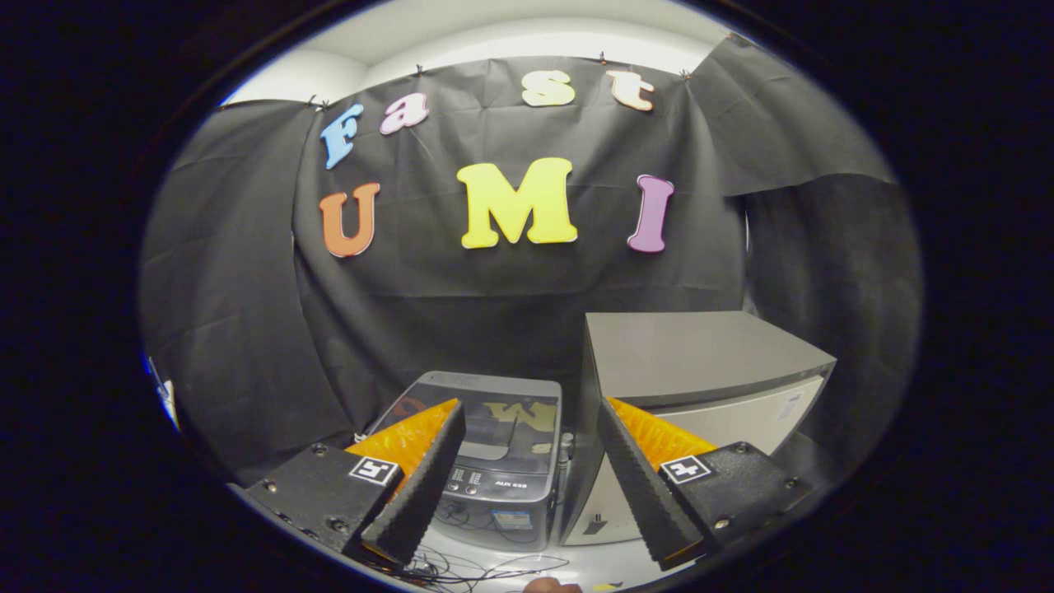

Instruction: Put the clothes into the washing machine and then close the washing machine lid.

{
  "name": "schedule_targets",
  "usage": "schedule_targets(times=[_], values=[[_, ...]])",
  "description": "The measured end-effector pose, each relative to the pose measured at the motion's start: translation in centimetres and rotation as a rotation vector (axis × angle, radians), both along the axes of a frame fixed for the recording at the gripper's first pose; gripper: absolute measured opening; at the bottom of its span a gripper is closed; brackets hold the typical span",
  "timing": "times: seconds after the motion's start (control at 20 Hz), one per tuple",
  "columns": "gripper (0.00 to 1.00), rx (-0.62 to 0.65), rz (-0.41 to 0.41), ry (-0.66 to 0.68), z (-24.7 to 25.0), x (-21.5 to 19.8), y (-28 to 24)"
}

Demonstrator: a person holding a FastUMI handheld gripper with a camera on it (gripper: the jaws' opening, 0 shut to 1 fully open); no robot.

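The tongs (527,486) are spread wide, pinching nothing. Beyond and between the fingers sits the washer (498,469), its lid (486,412) down, cables (486,564) on the floor in front of it. Just right of the washer stands a grey cabinet (700,362).

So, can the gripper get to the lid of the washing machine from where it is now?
Probably yes. The gripper is open and holds nothing, and the washing machine stands just ahead between its jaws, lid down. Nothing lies between; the grey cabinet stands beside it.
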State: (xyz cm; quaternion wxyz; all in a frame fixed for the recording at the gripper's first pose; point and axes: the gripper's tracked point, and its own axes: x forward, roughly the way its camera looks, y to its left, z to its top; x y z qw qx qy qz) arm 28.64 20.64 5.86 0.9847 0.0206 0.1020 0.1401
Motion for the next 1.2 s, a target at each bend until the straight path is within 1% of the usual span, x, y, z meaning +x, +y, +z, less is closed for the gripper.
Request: schedule_targets(times=[1.2], values=[[1.0,0.014,0.027,0.009,0.62,-0.21,-0.74]])
